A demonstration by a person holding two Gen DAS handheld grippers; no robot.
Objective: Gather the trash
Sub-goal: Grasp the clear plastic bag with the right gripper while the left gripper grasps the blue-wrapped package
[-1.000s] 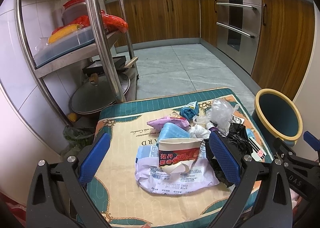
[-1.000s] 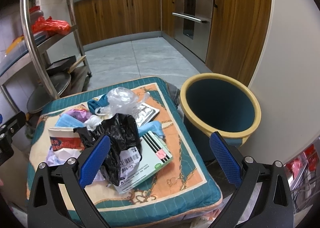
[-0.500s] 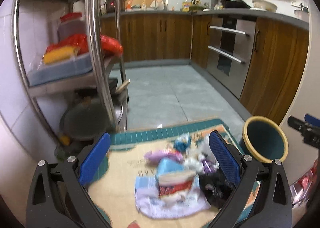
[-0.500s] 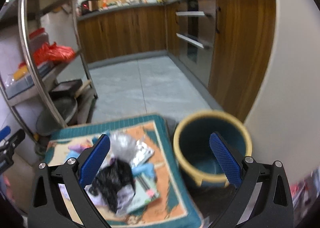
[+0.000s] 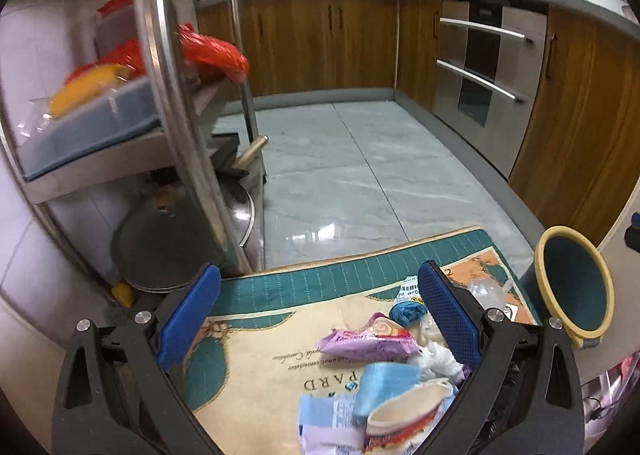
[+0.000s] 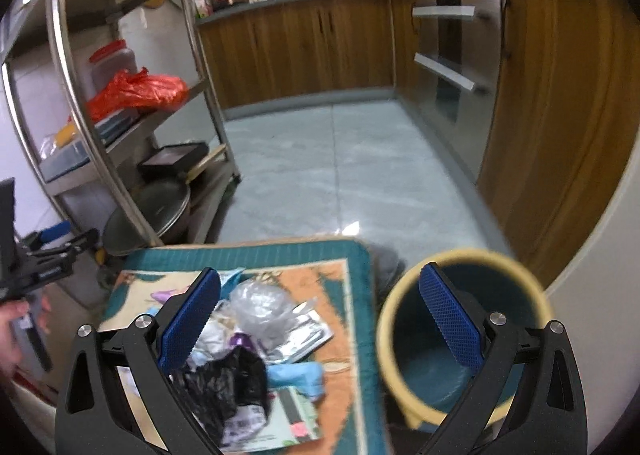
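Both grippers raised over the cushion, jaws spread, nothing held.

Left gripper (image 5: 318, 315) hovered above the cushion's (image 5: 280, 287) far edge, level, fingers wide apart and empty; right gripper (image 6: 320, 319) likewise splayed and empty, one finger over the trash pile (image 6: 256, 339), the other over the bin (image 6: 460, 339); pile lay toward the cushion's right side: black bag (image 6: 228, 387), clear plastic (image 6: 260, 307), purple wrapper (image 5: 368, 339), paper cup (image 5: 404, 411); bin stood just beside the cushion's right edge; left hand (image 6: 12, 331) gripped its handle at frame edge.
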